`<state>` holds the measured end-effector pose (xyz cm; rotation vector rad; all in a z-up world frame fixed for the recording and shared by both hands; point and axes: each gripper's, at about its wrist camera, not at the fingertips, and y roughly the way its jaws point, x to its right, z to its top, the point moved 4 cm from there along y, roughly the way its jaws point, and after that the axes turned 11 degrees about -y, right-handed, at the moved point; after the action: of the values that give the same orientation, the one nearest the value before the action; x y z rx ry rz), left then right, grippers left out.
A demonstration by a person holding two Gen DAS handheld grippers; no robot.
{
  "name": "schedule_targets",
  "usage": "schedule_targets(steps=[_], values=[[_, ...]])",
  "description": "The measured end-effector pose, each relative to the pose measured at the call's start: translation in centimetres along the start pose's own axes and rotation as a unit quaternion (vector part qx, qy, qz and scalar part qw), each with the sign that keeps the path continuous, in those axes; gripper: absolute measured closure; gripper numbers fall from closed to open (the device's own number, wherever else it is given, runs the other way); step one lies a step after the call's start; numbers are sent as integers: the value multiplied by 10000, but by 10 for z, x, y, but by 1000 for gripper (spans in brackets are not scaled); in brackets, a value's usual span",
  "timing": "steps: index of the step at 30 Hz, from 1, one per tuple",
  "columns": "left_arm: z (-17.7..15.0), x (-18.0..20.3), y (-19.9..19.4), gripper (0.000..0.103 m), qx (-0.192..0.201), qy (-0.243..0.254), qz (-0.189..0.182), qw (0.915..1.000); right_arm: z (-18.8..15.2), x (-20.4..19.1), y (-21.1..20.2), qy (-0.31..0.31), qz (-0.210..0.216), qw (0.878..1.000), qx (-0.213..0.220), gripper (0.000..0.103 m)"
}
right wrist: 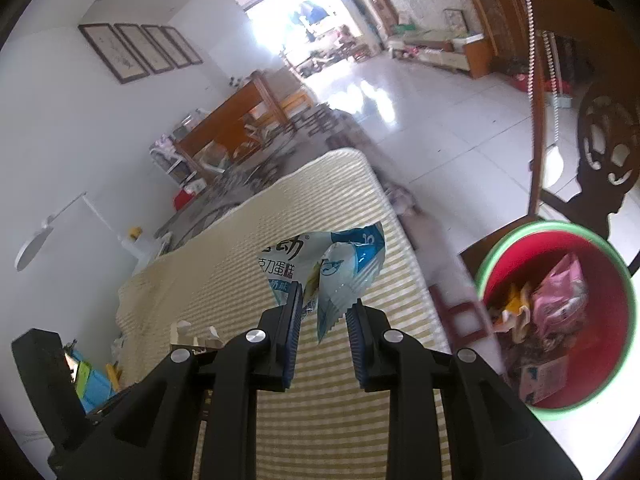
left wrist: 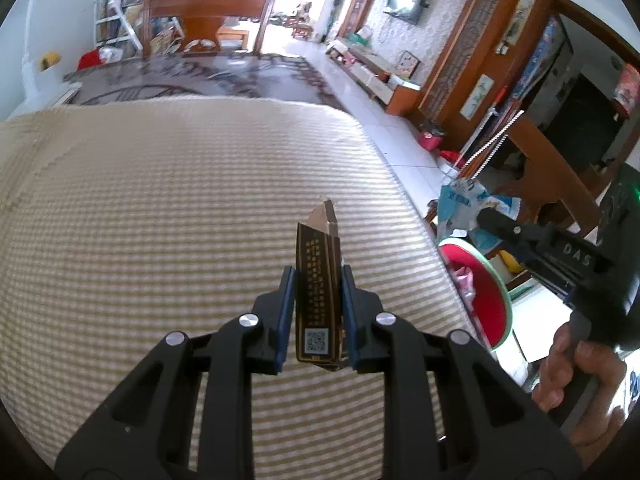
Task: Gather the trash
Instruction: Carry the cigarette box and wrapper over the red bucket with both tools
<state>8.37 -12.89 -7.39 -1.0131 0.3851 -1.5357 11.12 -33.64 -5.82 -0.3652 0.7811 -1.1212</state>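
Note:
My left gripper (left wrist: 318, 280) is shut on a dark brown and gold carton (left wrist: 319, 292) with a torn top, held above the striped cloth (left wrist: 180, 208). My right gripper (right wrist: 325, 304) holds a blue and white snack wrapper (right wrist: 340, 264) against its left pad; the jaws stand partly apart and the wrapper hangs between them. A red bin with a green rim (right wrist: 558, 316) holds pink and other wrappers, to the right of the right gripper. In the left wrist view the bin (left wrist: 486, 300) sits right of the table edge, with the right gripper's body (left wrist: 560, 252) above it.
The striped cloth (right wrist: 280, 240) covers a table that ends in a dark patterned surface (left wrist: 208, 76). White tiled floor (right wrist: 440, 128) lies to the right. A carved wooden chair (right wrist: 600, 148) stands behind the bin. A wooden bench (left wrist: 208, 20) stands beyond the table.

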Motion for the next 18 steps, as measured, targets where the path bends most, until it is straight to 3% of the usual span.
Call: schedule_targets(steps=[7, 18], values=[[2, 37, 10, 82, 11, 427, -183, 9989, 2, 39, -13, 502, -236, 9983, 174, 80], [7, 75, 19, 82, 12, 736, -422, 9964, 2, 51, -13, 586, -417, 9973, 144, 80]])
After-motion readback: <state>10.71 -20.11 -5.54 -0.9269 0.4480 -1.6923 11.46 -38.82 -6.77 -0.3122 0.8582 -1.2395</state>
